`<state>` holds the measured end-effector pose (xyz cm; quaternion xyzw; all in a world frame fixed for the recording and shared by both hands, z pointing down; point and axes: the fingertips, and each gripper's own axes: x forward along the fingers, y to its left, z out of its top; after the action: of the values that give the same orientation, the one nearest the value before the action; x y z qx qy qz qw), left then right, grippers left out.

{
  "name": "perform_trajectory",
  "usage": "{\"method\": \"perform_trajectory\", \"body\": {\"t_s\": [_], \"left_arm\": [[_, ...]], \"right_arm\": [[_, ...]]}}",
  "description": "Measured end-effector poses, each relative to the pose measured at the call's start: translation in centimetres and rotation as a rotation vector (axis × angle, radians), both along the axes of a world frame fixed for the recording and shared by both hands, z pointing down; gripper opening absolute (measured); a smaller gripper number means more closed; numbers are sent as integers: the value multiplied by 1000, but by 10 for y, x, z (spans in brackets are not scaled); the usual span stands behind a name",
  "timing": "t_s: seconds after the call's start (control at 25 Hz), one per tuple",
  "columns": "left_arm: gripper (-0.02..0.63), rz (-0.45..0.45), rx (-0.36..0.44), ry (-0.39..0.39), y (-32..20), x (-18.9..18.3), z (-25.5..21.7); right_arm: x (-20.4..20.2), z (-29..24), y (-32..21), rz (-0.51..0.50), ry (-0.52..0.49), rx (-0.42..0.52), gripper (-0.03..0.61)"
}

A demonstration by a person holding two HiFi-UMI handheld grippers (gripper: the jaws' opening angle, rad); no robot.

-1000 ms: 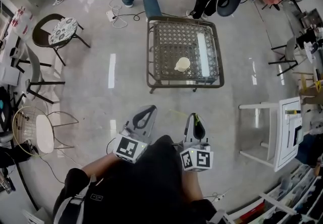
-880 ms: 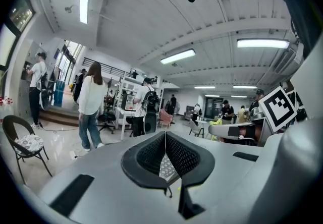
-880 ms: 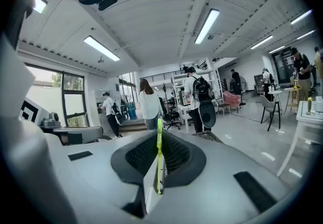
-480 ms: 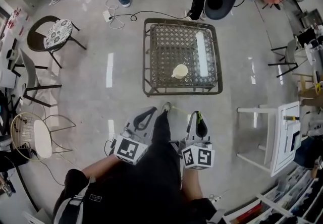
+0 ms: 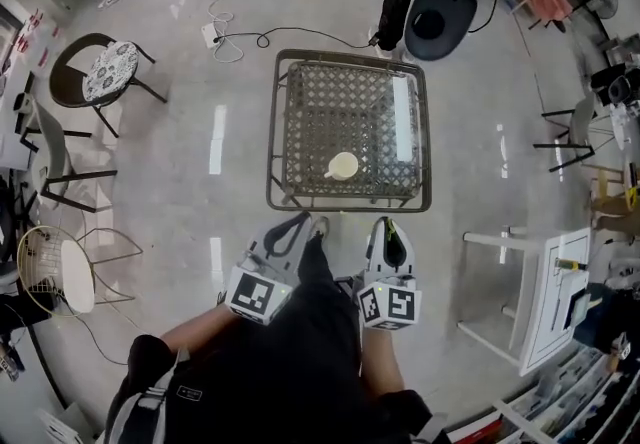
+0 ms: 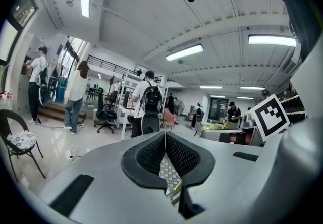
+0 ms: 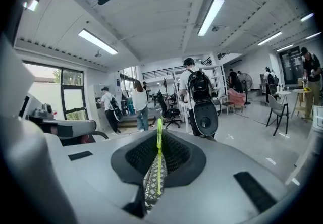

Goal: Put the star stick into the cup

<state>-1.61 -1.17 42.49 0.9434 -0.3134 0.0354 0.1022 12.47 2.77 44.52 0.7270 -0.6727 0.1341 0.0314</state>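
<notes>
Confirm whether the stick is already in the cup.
No: the stick is clamped in the right gripper, away from the cup.

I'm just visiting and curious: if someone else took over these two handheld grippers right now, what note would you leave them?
Left gripper: shut, nothing clearly in it.
Right gripper: shut on the stick, which pokes out past the jaws.
Cup: upright on the table, ahead of both grippers, no stick in it.
Done: stick is gripped.
Left: reach over the table and put the stick into the cup.
</notes>
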Motion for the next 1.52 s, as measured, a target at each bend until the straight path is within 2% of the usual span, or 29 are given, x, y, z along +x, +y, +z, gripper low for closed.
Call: {"method": "perform_trajectory", "body": {"t_s": [0.36,0.8,1.52], "left_arm": [[18,-38,-13,-23,-39,38,13],[18,-64,-34,-43,-73,67,18],[18,-185,-59,-52,-108,110,15]], "right_arm": [[42,48,-58,-31,-25,-48,21],[69,95,-111,-54,-60,-112,21],[87,107,-149,-214,-93,-139,21]]}}
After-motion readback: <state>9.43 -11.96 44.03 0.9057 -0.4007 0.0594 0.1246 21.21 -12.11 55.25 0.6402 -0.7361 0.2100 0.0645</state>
